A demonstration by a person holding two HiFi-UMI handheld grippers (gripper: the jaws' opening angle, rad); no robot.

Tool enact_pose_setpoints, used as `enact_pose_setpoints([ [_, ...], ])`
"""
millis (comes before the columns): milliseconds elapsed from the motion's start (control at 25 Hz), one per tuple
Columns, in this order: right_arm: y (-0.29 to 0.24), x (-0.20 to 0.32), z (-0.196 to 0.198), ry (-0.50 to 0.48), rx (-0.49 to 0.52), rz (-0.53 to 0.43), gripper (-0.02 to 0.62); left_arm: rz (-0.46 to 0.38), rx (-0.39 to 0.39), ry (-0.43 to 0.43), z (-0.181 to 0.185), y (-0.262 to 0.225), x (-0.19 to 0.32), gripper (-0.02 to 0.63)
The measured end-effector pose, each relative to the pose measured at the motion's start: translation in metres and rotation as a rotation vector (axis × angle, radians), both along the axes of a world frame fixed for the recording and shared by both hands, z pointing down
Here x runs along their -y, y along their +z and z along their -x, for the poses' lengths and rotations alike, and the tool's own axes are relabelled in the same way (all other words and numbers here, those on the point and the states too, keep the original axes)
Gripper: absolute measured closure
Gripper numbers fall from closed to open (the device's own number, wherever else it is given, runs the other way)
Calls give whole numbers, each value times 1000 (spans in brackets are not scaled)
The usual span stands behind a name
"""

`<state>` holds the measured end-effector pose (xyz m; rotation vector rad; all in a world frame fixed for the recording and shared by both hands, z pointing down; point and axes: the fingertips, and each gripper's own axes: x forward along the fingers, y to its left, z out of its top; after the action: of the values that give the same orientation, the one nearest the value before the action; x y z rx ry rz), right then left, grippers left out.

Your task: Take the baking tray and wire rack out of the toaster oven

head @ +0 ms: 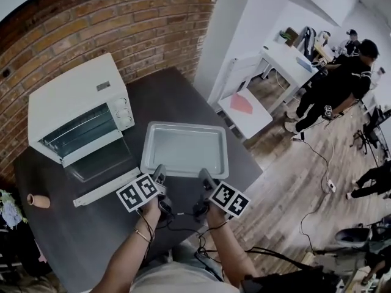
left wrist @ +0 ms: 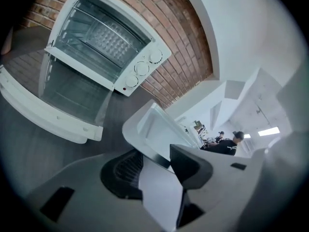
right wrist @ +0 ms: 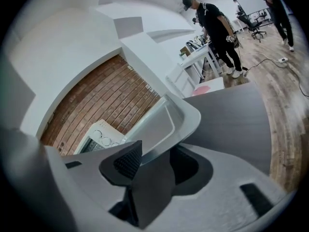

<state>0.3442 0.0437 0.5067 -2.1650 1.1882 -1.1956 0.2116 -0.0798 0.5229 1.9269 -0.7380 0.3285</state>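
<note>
I'm holding the baking tray (head: 184,149) by its near rim, left tongs (head: 160,173) and right tongs (head: 203,176) both clenched on it, beside the open toaster oven (head: 79,118). It's possibly touching the tabletop (head: 73,237). Risk: releasing unevenly, tipping it off the edge.

This is an open-plan office or lab workroom. A dark grey counter (head: 174,96) stands against a red brick wall (head: 122,17). To the right of that wall are white desks (head: 284,57), black wheeled office chairs (right wrist: 255,24), loose cables (head: 317,157) across a wood-plank floor (head: 287,176), and people in black clothes (head: 336,84).
</note>
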Motion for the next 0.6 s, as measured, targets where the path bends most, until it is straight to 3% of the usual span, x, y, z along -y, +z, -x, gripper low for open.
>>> enact_pose_setpoints([
  [600,71,11,-30,7,88,84,414,92,105,-3,-24,69,7,436],
])
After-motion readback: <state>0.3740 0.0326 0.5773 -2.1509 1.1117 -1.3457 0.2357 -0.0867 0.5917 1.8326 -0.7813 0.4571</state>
